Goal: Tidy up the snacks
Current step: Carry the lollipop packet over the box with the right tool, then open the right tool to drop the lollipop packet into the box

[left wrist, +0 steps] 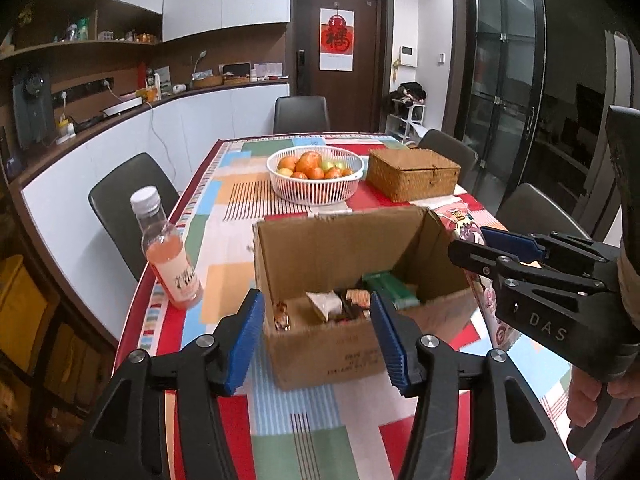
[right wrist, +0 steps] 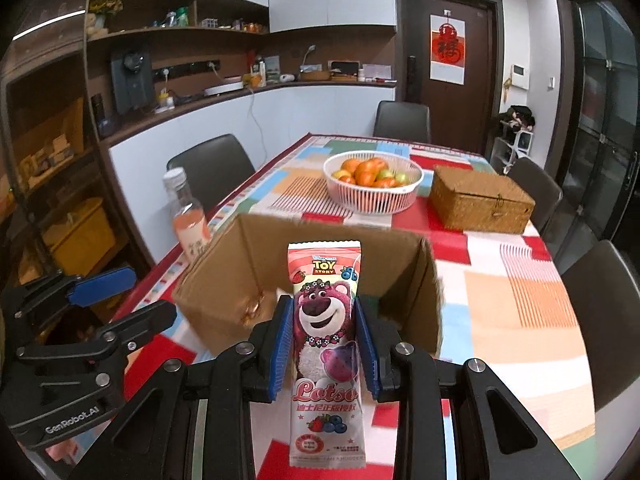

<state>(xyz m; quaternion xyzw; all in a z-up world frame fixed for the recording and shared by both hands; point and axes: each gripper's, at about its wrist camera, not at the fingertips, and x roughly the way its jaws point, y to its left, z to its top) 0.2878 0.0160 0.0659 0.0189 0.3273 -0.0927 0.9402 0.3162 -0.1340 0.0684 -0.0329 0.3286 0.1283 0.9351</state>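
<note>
Cardboard, brown and open-topped, the box (left wrist: 340, 280) sits near the front edge of the table (left wrist: 240, 200), with several small wrapped snacks already lying on its floor. The right gripper (right wrist: 324, 344) is clamped on a pink bear-printed snack packet (right wrist: 326, 340), held upright just in front of the box's near wall. The left gripper (left wrist: 316, 344) has its jaws apart with nothing between them, poised in front of the same box. A bottle of pink drink (left wrist: 170, 256) stands by the table's left edge; a white basket of fruit (left wrist: 316, 178) and a wicker case (left wrist: 412, 174) sit toward the far end.

The step in hand looks like carrying the packet to the box. Next it probably needs lifting over the near wall, then releasing inside without snagging the rim.
</note>
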